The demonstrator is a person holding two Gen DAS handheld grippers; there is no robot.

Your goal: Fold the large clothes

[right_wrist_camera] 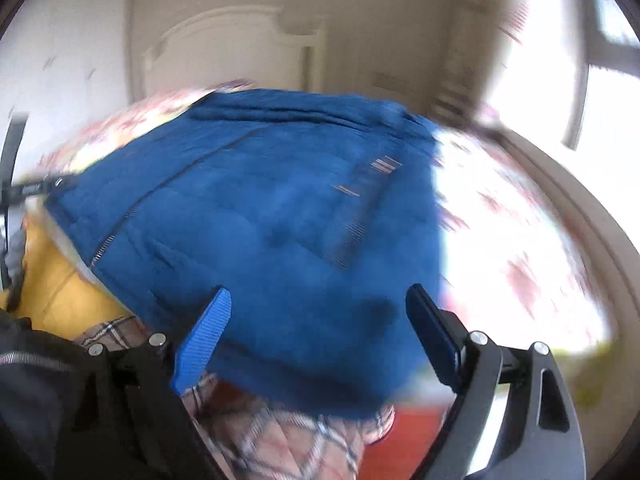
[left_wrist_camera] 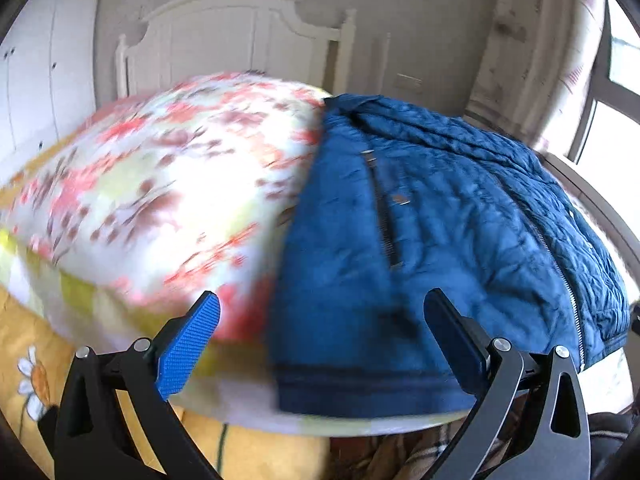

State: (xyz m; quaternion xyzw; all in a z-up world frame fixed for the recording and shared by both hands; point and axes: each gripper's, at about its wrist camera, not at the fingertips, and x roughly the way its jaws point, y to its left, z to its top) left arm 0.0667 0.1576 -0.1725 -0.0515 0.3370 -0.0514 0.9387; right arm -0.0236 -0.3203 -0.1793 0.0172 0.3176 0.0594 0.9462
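Observation:
A blue quilted jacket with a zipper lies spread on a floral quilt on the bed. My left gripper hovers open over the jacket's near hem, its left finger above the quilt and its right finger above the blue fabric. In the right wrist view the jacket fills the middle, blurred by motion. My right gripper stands open above the jacket's near edge with nothing pinched between its fingers. The other gripper's dark frame shows at the far left of that view.
A white headboard stands behind the bed, with white wardrobe doors to the left and a bright window to the right. A yellow flowered sheet and a plaid fabric lie at the bed's near edge.

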